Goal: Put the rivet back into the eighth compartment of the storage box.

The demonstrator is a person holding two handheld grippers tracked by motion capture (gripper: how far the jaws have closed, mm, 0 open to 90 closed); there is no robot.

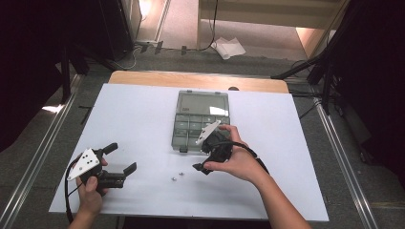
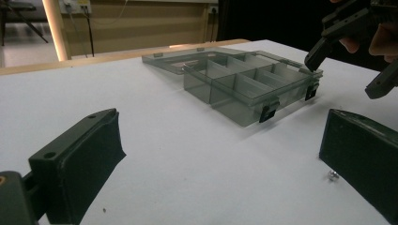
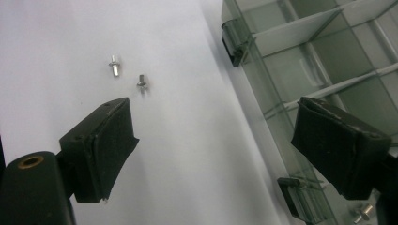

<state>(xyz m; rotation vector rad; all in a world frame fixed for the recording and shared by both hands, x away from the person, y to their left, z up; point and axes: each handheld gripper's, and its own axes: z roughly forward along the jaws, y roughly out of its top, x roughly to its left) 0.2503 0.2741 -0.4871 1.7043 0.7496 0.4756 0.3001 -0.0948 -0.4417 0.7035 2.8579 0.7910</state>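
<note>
Hovering between open smoky-grey plastic compartment box [image 1: 200,119] and two small silver screws [image 3: 127,75] — right gripper [image 3: 211,140] unclenched, empty; left gripper [image 1: 118,157] likewise gaping — next: descend, pinch one screw.

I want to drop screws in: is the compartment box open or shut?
Open. The compartment box has its lid folded back flat on the table, leaving the divided compartments uncovered.
</note>
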